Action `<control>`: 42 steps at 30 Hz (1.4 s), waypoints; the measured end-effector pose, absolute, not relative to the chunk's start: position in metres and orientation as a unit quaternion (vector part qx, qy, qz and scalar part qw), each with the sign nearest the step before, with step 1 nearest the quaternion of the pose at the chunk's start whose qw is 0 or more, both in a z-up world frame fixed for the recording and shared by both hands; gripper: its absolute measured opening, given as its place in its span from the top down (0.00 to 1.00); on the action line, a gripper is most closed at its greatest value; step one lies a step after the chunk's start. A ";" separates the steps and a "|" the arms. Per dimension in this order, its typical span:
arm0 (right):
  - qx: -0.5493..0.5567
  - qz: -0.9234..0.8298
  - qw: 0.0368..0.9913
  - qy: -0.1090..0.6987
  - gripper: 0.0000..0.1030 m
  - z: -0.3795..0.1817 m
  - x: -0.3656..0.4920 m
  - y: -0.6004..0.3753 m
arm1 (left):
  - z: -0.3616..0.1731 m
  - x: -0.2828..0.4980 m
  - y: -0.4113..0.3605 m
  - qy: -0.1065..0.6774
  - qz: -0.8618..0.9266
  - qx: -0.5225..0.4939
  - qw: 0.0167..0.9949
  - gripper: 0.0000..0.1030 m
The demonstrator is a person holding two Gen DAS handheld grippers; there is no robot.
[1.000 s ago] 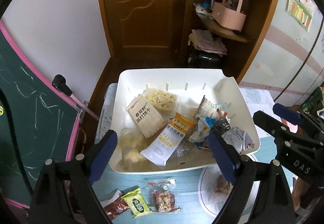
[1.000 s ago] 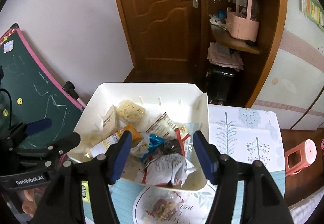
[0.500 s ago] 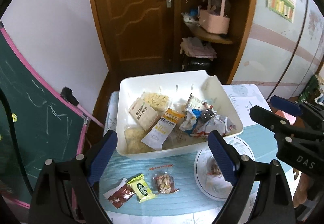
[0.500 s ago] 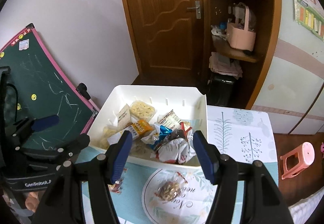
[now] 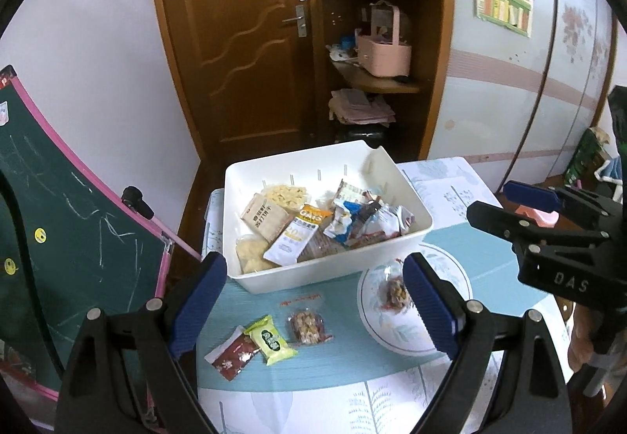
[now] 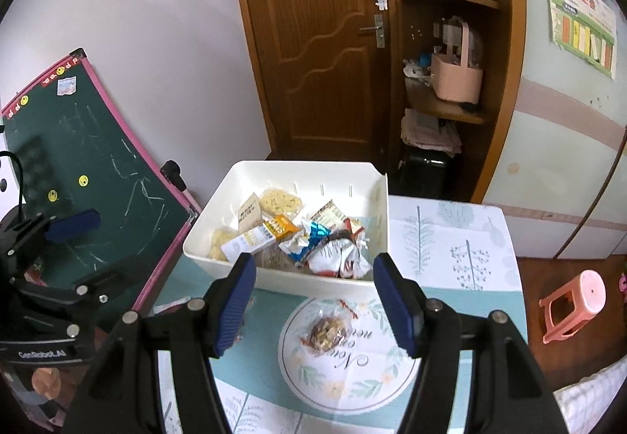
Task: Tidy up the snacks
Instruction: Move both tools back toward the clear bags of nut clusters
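A white bin (image 5: 337,275) (image 6: 290,283) full of several snack packets stands at the far side of the table. In front of it lie a red packet (image 5: 234,352), a green packet (image 5: 271,340) and a clear packet of nuts (image 5: 308,325). A round plate (image 5: 450,269) (image 6: 376,383) holds one clear nut packet (image 6: 326,332). My left gripper (image 5: 315,302) hangs open above the loose packets, nothing between its fingers. My right gripper (image 6: 315,302) is open over the plate, empty too.
A green chalkboard with a pink frame (image 5: 78,238) leans at the table's left edge. Behind the table are a wooden door (image 6: 321,42) and corner shelves with a pink basket (image 6: 456,77). A pink stool (image 6: 576,300) stands on the floor at right.
Both grippers have drawn back and up from the bin. The bin looks smaller now, and the loose packets and plate have come fully into view.
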State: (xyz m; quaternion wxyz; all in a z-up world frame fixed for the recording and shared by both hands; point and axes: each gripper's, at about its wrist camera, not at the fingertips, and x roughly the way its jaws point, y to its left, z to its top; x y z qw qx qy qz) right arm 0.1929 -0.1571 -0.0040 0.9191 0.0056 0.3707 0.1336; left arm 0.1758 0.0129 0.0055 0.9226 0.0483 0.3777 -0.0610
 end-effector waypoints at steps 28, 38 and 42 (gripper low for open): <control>0.034 0.099 0.869 0.484 0.39 -0.159 0.222 -0.170 | -0.173 0.202 0.028 0.494 -0.024 0.023 0.869 0.12; 0.036 0.098 0.858 0.502 0.39 -0.205 0.245 -0.154 | -0.210 0.235 0.023 0.490 0.016 0.019 0.872 0.12; 0.039 0.102 0.859 0.501 0.39 -0.214 0.249 -0.151 | -0.222 0.246 0.017 0.494 0.027 0.031 0.869 0.19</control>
